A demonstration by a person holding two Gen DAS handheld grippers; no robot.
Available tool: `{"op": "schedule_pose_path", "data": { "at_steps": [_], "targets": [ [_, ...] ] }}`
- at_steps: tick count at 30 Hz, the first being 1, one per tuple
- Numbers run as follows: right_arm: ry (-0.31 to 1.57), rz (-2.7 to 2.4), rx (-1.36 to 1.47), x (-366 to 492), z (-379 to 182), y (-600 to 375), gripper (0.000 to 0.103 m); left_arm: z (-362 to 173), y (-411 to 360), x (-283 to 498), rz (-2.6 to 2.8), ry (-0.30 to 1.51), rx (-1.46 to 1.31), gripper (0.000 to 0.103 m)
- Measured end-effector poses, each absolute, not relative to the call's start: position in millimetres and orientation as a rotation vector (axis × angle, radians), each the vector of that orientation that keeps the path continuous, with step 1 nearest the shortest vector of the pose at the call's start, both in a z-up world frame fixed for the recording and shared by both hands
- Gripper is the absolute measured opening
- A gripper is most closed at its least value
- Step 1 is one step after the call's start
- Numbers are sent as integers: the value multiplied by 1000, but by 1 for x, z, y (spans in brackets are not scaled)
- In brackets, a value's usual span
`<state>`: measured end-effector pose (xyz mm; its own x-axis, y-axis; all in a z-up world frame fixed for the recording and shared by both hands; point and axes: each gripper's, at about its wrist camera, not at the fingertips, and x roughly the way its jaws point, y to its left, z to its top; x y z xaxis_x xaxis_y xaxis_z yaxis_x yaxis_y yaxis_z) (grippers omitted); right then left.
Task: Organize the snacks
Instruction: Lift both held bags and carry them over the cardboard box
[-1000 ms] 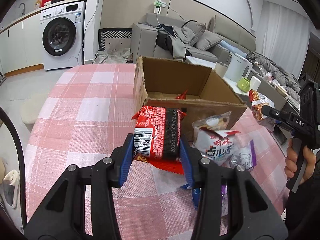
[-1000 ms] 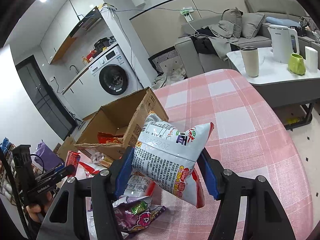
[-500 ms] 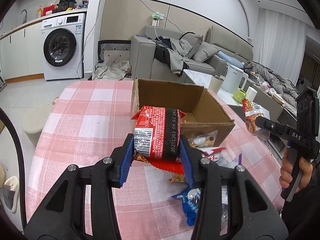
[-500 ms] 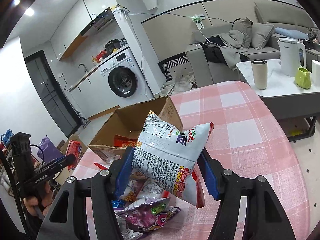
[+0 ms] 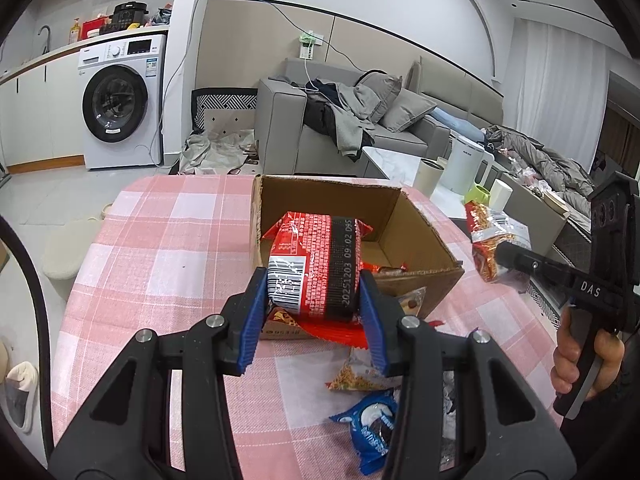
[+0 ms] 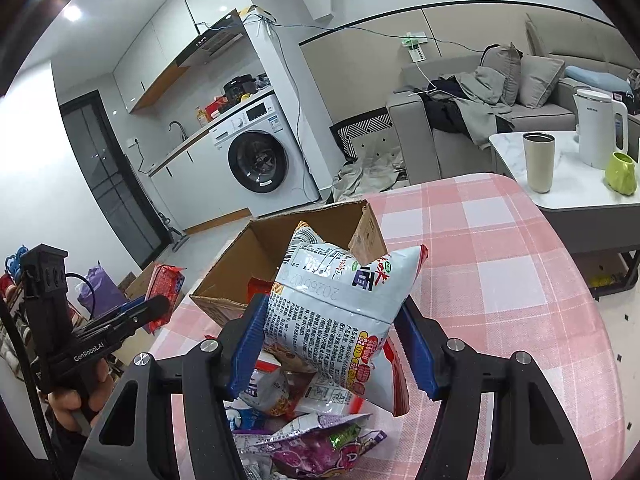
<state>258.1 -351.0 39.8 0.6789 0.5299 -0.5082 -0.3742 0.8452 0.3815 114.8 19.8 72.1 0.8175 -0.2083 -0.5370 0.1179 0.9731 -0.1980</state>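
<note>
1. Now the left claw (image 5: pixel 314 310) is clamped on a red snack pack (image 5: pixel 316 264), its blue pads (image 5: pixel 256 318) pressing both sides; the pack hangs above the near wall of the cardboard box (image 5: pixel 416 280).
2. Over on the other side, the right claw (image 6: pixel 338 346) grips a pale blue-white snack bag (image 6: pixel 340 312) between its blue pads (image 6: pixel 416 346), held up clear of the desk (image 6: pixel 500 280), just in front of the box (image 6: pixel 224 304) as the right wrist camera sees it.
3. Open room: the pink checked cloth of the desk (image 5: pixel 160 248) lies bare to the left of the box, out to the rounded far edge; in the right wrist view the cloth to the right of the box is bare as well, out to its curved rim.
4. Box contents: the box stands open at the top, and at least one red packet (image 5: pixel 384 268) lies on its floor; most of the floor is hidden by the held packs.
5. Loose snacks lie on the desk beside the box: an orange packet (image 5: pixel 360 378), a blue wrapper (image 5: pixel 372 428) and a purple packet (image 6: pixel 320 446).
6. Nearby, beyond the desk's edge, a low white table (image 6: pixel 560 200) carries a beige tumbler (image 6: pixel 539 162), a white kettle (image 6: pixel 598 132) and a green cup (image 6: pixel 621 172).
7. Farther back stand a grey sofa (image 5: pixel 288 132) heaped with clothes and a washing machine (image 5: pixel 120 104).
</note>
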Motion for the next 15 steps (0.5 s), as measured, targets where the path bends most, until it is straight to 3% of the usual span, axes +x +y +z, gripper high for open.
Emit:
{"op": "schedule_pose_path", "data": {
  "at_steps": [15],
  "targets": [
    [653, 561, 217, 277, 47, -315, 64, 72, -1, 154, -175, 592, -125, 41]
  ]
}}
